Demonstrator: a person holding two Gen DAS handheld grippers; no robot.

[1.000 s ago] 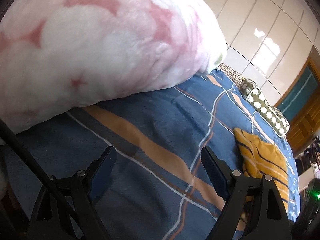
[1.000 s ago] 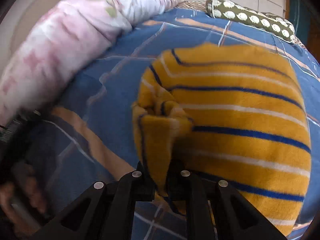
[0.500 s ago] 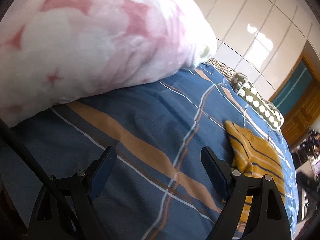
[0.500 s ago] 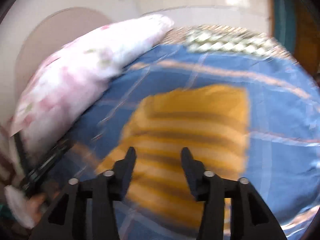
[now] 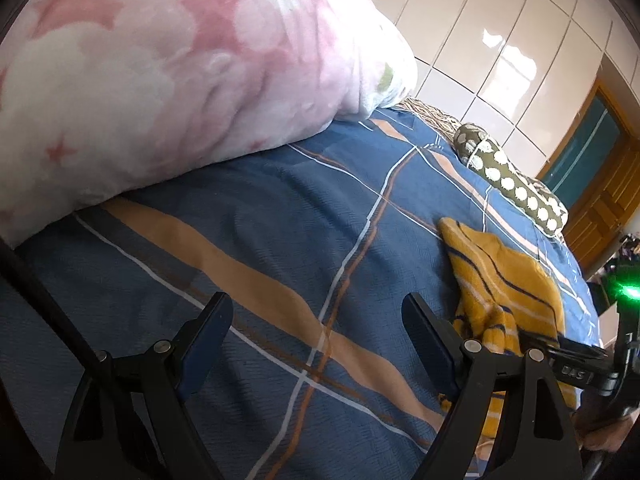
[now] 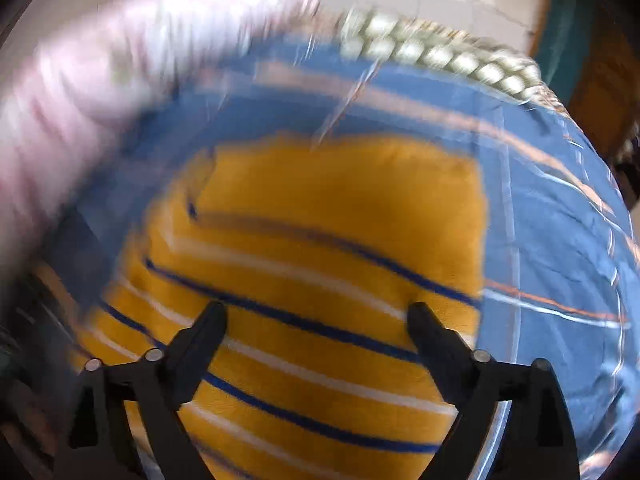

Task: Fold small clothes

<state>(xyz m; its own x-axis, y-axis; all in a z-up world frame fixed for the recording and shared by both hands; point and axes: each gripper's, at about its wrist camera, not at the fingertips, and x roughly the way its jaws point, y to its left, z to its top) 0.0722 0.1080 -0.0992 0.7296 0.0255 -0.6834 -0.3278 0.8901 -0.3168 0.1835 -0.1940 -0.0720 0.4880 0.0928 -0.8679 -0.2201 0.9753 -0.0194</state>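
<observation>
A: Right tongs [image 6: 316,316] over the yellow garment [image 6: 332,280], jaws wide apart, nothing between them. Soft knit, mustard yellow with thin navy and white stripes, lying as a rough rectangle on the bed [image 6: 560,240].

B: Left tongs [image 5: 316,316] are spread apart too, empty, over bare bedspread [image 5: 280,208]. That cover is woven blue cloth with broad tan bands and fine white lines.

A: From the left view the garment [image 5: 504,280] sits off to the right, near edge bunched into a crumpled lump, just beside the right tongs' black frame [image 5: 576,364].

B: Open bed between the garment and the fluffy pink floral blanket [image 5: 180,80], which is heaped along the left side. A dotted olive pillow [image 5: 512,184] lies at the far edge, against the tiled wall [image 5: 500,40].

A: Right view is badly smeared; the garment's left edge and the blanket [image 6: 120,80] are hard to make out.

B: Its near end is cut off behind the tongs.
</observation>
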